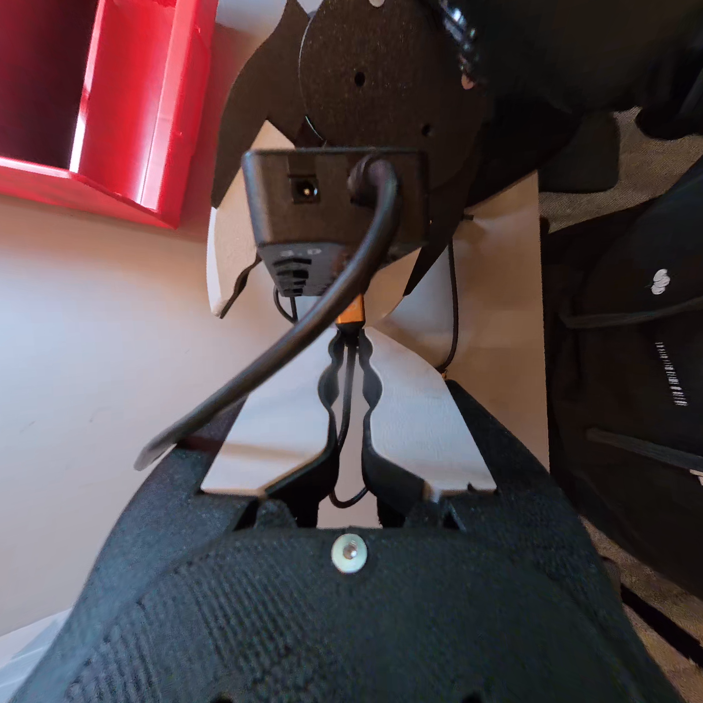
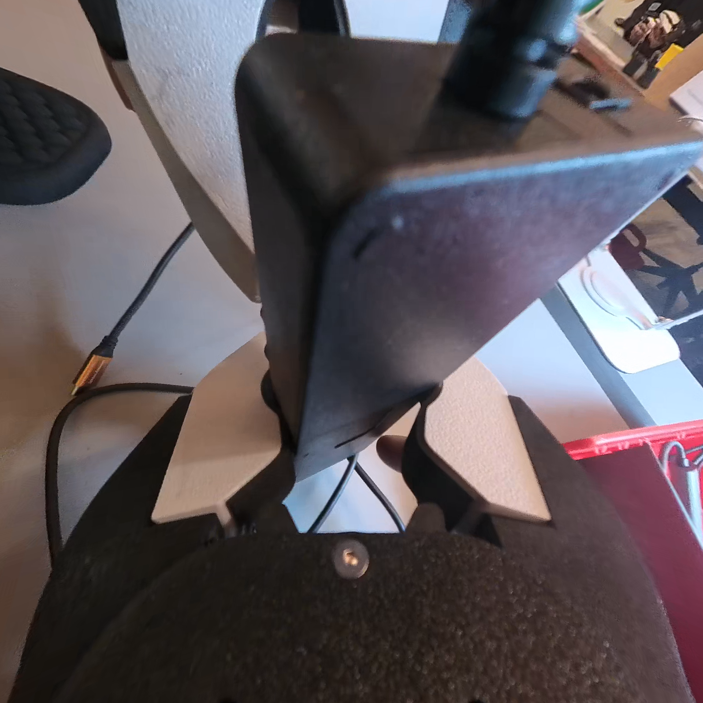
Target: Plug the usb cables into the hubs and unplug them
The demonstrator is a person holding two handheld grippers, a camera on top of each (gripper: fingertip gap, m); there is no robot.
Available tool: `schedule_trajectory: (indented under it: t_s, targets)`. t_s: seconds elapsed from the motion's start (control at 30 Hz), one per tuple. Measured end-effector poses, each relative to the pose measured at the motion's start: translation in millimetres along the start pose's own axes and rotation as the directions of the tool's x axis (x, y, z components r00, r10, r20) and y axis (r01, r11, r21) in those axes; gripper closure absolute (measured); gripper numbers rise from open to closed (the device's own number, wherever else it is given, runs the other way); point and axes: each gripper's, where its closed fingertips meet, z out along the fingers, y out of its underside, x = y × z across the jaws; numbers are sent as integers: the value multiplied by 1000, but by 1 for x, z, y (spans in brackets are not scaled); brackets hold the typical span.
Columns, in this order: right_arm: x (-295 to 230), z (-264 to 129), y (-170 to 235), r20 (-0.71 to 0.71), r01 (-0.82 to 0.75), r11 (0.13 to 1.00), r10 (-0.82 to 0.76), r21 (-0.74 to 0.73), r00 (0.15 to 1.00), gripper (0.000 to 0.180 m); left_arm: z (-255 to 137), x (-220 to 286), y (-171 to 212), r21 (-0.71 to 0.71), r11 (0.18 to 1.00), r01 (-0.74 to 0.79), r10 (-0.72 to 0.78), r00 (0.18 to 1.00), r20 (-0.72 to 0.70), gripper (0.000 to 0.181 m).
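In the left wrist view, my left gripper point(image 1: 349, 327) is shut on an orange USB plug point(image 1: 352, 314) whose thin black cable point(image 1: 347, 388) runs back between the fingers. The plug's tip meets the port side of a black hub point(image 1: 331, 205); the hub's thick black cable point(image 1: 304, 331) hides the joint. The right gripper's white fingers point(image 1: 228, 262) clamp the hub from behind. In the right wrist view, my right gripper point(image 2: 342, 380) is shut on the hub point(image 2: 475, 274), which fills the middle of the frame. A second gold plug point(image 2: 93, 367) lies loose on the table, left.
A red box point(image 1: 114, 114) stands at the upper left of the white table point(image 1: 76, 342) and shows at the lower right in the right wrist view point(image 2: 627, 506). Dark bags point(image 1: 627, 342) sit past the table's right edge. A black padded seat point(image 2: 38, 137) is at the left. Tip to tip, the grippers are about 5 centimetres apart.
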Motion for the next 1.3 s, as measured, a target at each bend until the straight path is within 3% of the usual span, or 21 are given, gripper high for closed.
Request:
schedule_trajectory:
  t_s: [0.03,0.13,0.23,0.37,0.47,0.5,0.6,0.7,0.8,0.87,0.93,1.0,1.07,1.13,1.2,1.3]
  targets:
    - [-1,0,-1,6,-7,1000,7,5,1000,108,-1,1,0,33,999,17,-17,1000,-16,174]
    - [-3,-3,-8,37,-50,997,48,52,998,108,-10,4,-4,193,981,28,-21,999,-40,174]
    - [0,-11,-13,67,-97,990,90,105,994,108,-38,7,-6,409,911,59,-36,997,-65,158]
    - [9,-30,-26,150,-211,950,180,229,972,108,-94,-15,13,735,667,126,-128,990,-54,150]
    - [16,-44,-42,226,-305,889,237,342,945,108,-110,-37,45,825,518,227,-212,968,-133,146]
    - [18,-49,-47,247,-336,862,256,380,935,108,-103,-42,56,817,527,235,-226,965,-131,143]
    - [23,-64,-68,328,-427,745,289,513,899,108,-54,-42,74,703,660,266,-217,963,-161,130]
    - [27,-76,-86,361,-467,646,301,604,883,108,-1,-14,57,596,743,304,-155,945,-288,119]
    - [28,-83,-98,343,-456,604,300,654,890,108,29,27,22,550,754,358,-76,880,-469,112]
    - [27,-85,-102,317,-435,599,298,672,901,108,32,47,-4,551,710,438,-55,815,-577,109]
    - [22,-86,-104,317,-424,611,281,669,906,108,41,47,-20,543,679,495,-108,798,-593,131]
    - [21,-89,-104,327,-429,606,278,670,903,108,51,35,-17,548,718,430,-139,859,-493,177]
    - [21,-91,-101,346,-450,613,289,650,893,108,53,3,-1,576,769,278,-164,956,-243,181]
    - [14,-86,-93,401,-481,669,287,567,870,108,36,-28,14,612,764,206,-209,975,-68,181]
    - [3,-76,-82,485,-528,718,298,453,822,108,13,-46,21,674,695,253,-273,959,-78,181]
    - [-24,-52,-67,607,-573,769,318,284,728,108,-6,-46,27,728,591,348,-274,935,-225,181]
